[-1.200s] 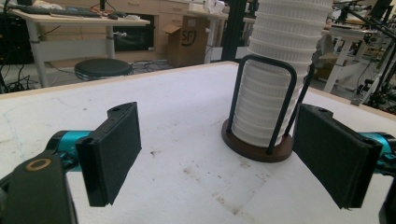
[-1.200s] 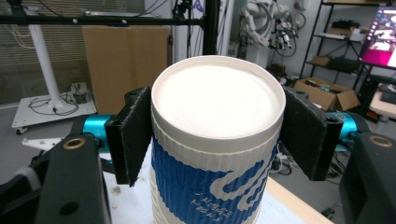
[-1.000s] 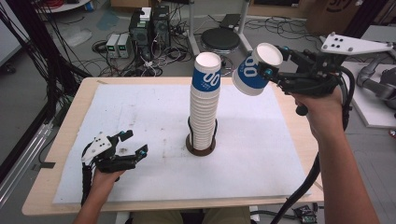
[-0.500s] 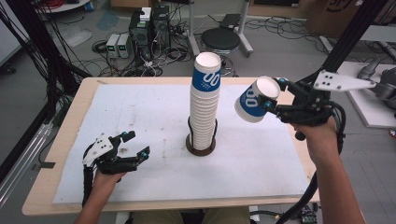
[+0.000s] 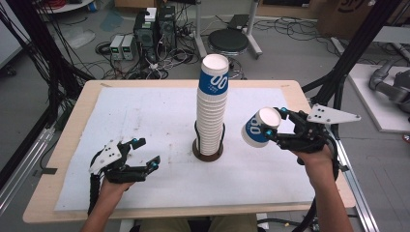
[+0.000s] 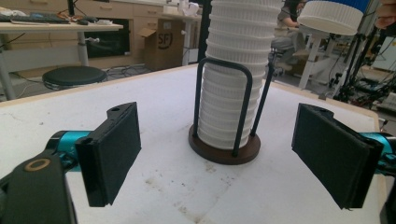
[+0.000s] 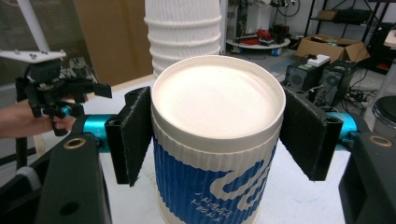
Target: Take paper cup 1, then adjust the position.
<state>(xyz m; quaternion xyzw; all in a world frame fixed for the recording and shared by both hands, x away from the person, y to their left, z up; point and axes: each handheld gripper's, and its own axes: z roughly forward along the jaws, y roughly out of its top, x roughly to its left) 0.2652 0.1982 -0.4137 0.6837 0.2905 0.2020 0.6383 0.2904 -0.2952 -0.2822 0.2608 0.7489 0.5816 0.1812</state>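
We hold one blue-and-white paper cup point(image 5: 257, 127) in our right gripper point(image 5: 275, 131), its two black pads pressed on opposite sides of the ribbed wall just under the rim. The cup's long axis is tipped, its open mouth turned up and back toward our hand, its base pointing away and down toward the white mat point(image 5: 159, 116). It hangs in the air above the mat, touching nothing else. The tall stack of cups point(image 5: 212, 111), upright in its wire holder point(image 5: 208, 149), stands just beyond the cup's base, on the far side from our right hand, so this hand is much the nearer to both. Our left gripper point(image 5: 146, 154) rests low near the mat with its jaws spread apart and nothing between them, the stack well ahead of it.
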